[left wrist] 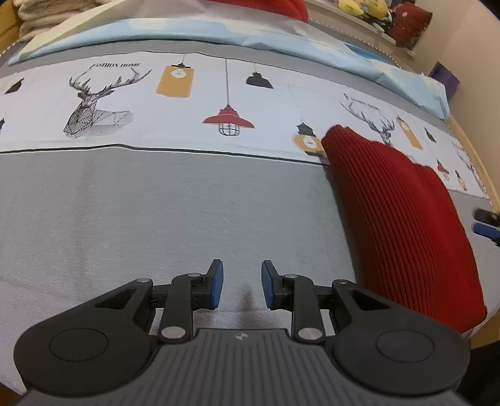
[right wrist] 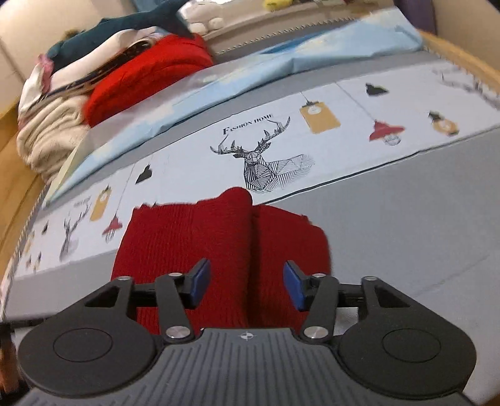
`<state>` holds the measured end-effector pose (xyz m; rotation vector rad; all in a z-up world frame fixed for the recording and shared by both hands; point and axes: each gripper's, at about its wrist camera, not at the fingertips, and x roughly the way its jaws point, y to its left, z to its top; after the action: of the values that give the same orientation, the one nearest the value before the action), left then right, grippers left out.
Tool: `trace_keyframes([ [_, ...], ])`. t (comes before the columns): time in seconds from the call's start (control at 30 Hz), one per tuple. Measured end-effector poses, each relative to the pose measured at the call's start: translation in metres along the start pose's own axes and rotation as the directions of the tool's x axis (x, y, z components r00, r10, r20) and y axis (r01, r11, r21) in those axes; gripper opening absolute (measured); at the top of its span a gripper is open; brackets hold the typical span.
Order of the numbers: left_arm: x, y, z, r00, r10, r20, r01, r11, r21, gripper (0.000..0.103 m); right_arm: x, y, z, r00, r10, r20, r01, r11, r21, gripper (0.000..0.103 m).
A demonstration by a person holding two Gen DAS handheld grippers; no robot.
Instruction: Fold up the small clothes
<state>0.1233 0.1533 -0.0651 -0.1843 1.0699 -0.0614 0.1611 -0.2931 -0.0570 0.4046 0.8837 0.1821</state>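
A dark red ribbed knit garment (right wrist: pixel 218 243) lies folded on the grey bedsheet (right wrist: pixel 406 234), its far edge on the white deer-and-lamp band. My right gripper (right wrist: pixel 247 284) hovers open over its near part; the blue pads stand apart and press nothing. In the left wrist view the same garment (left wrist: pixel 400 218) lies to the right. My left gripper (left wrist: pixel 240 284) is over bare grey sheet (left wrist: pixel 125 218) to the garment's left, its pads a narrow gap apart and empty. The right gripper's fingertips (left wrist: pixel 486 230) peek in at the right edge.
A pile of clothes (right wrist: pixel 62 125) with a bright red knit (right wrist: pixel 150 71) on it sits at the back left of the bed. A light blue sheet (right wrist: pixel 281 56) lies along the back. Wooden bed frame (right wrist: pixel 18 193) borders the left; plush toys (left wrist: pixel 359 7) line the headboard shelf.
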Motion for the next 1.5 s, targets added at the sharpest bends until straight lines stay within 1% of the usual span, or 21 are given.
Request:
trace_keyframes([
  [0.07, 0.002, -0.007, -0.003, 1.000, 0.014, 0.000, -0.014, 1.000, 0.020, 0.029, 0.019, -0.007, -0.006, 0.999, 0.038, -0.008, -0.037, 0.997, 0.074, 0.057],
  [0.13, 0.004, -0.012, -0.005, 1.000, 0.018, -0.003, -0.017, 1.000, 0.022, 0.029, 0.039, -0.012, -0.011, 0.995, 0.046, -0.084, -0.033, 0.989, 0.146, 0.057],
  [0.27, 0.010, -0.019, -0.006, 0.999, 0.038, -0.006, -0.037, 0.998, 0.046, 0.029, 0.048, 0.009, -0.012, 0.991, 0.076, -0.108, -0.069, 0.996, 0.064, 0.057],
  [0.37, 0.012, -0.021, -0.007, 0.998, 0.055, -0.004, -0.055, 0.997, 0.056, 0.029, 0.051, 0.014, -0.014, 0.993, 0.031, -0.115, -0.030, 0.999, 0.013, 0.029],
  [0.4, 0.013, -0.021, -0.008, 0.998, 0.059, -0.004, -0.058, 0.997, 0.051, 0.029, 0.049, 0.011, -0.012, 0.994, 0.040, -0.102, -0.037, 0.999, 0.031, 0.023],
  [0.47, 0.013, -0.022, -0.009, 0.998, 0.056, -0.001, -0.056, 0.997, 0.044, 0.029, 0.036, 0.006, -0.007, 0.997, 0.070, -0.042, -0.068, 0.996, 0.055, 0.020],
  [0.57, 0.011, -0.027, -0.011, 0.999, 0.026, 0.023, -0.027, 0.999, 0.044, 0.029, 0.001, 0.016, -0.005, 0.990, 0.100, 0.102, -0.097, 0.995, -0.040, 0.019],
  [0.63, 0.004, -0.037, -0.010, 0.996, -0.040, 0.075, 0.035, 0.997, 0.064, 0.029, -0.006, 0.014, -0.006, 0.989, 0.087, 0.117, -0.082, 0.995, -0.048, 0.019],
  [0.67, 0.000, -0.043, -0.010, 0.992, -0.079, 0.099, 0.071, 0.994, 0.086, 0.029, -0.001, 0.010, -0.007, 0.995, 0.049, 0.082, -0.045, 0.998, -0.042, 0.020],
  [0.73, -0.009, -0.061, -0.012, 0.973, -0.188, 0.134, 0.168, 0.974, 0.152, 0.030, 0.022, 0.001, -0.014, 0.998, -0.024, -0.058, 0.022, 0.999, -0.029, 0.023],
  [0.77, -0.012, -0.069, -0.014, 0.962, -0.232, 0.141, 0.206, 0.962, 0.179, 0.033, 0.034, -0.004, -0.020, 0.989, -0.048, -0.137, 0.045, 0.999, -0.024, 0.029],
  [0.8, -0.015, -0.078, -0.016, 0.949, -0.281, 0.144, 0.248, 0.946, 0.210, 0.039, 0.036, -0.006, -0.021, 0.989, -0.049, -0.142, 0.048, 0.999, -0.011, 0.032],
  [0.9, -0.018, -0.102, -0.024, 0.899, -0.423, 0.112, 0.377, 0.880, 0.290, 0.041, 0.024, -0.001, -0.017, 0.996, -0.047, -0.079, 0.044, 0.998, -0.041, 0.034],
  [1.0, -0.015, -0.124, -0.035, 0.866, -0.497, 0.057, 0.443, 0.814, 0.375, 0.041, 0.012, 0.001, -0.018, 0.998, -0.030, -0.054, 0.027, 0.998, -0.051, 0.037],
  [1.07, -0.003, -0.137, -0.044, 0.875, -0.483, -0.017, 0.445, 0.793, 0.416, 0.039, 0.009, -0.002, -0.018, 0.998, -0.004, -0.062, 0.001, 0.999, -0.039, 0.044],
  [1.1, 0.011, -0.145, -0.051, 0.898, -0.429, -0.092, 0.423, 0.789, 0.446, 0.038, 0.011, -0.002, -0.018, 0.997, -0.011, -0.072, 0.008, 0.999, -0.039, 0.044],
  [1.17, 0.032, -0.155, -0.065, 0.933, -0.320, -0.168, 0.359, 0.772, 0.525, 0.038, 0.015, -0.006, -0.019, 0.995, -0.037, -0.093, 0.033, 0.998, -0.048, 0.048],
  [1.23, 0.037, -0.161, -0.070, 0.940, -0.286, -0.184, 0.339, 0.750, 0.567, 0.038, 0.016, -0.010, -0.021, 0.994, -0.044, -0.101, 0.041, 0.999, -0.033, 0.053],
  [1.37, 0.033, -0.147, -0.050, 0.909, -0.363, -0.207, 0.417, 0.779, 0.467, 0.041, 0.017, -0.021, -0.019, 0.994, -0.051, -0.098, 0.055, 0.998, 0.041, 0.066],
  [1.43, 0.027, -0.135, -0.033, 0.900, -0.409, -0.151, 0.434, 0.811, 0.392, 0.046, 0.019, -0.029, -0.016, 0.994, -0.058, -0.096, 0.067, 0.994, 0.088, 0.067],
  [1.5, 0.025, -0.122, -0.017, 0.887, -0.452, -0.092, 0.458, 0.838, 0.295, 0.063, 0.023, -0.040, -0.013, 0.993, -0.065, -0.101, 0.080, 0.986, 0.146, 0.067],
])
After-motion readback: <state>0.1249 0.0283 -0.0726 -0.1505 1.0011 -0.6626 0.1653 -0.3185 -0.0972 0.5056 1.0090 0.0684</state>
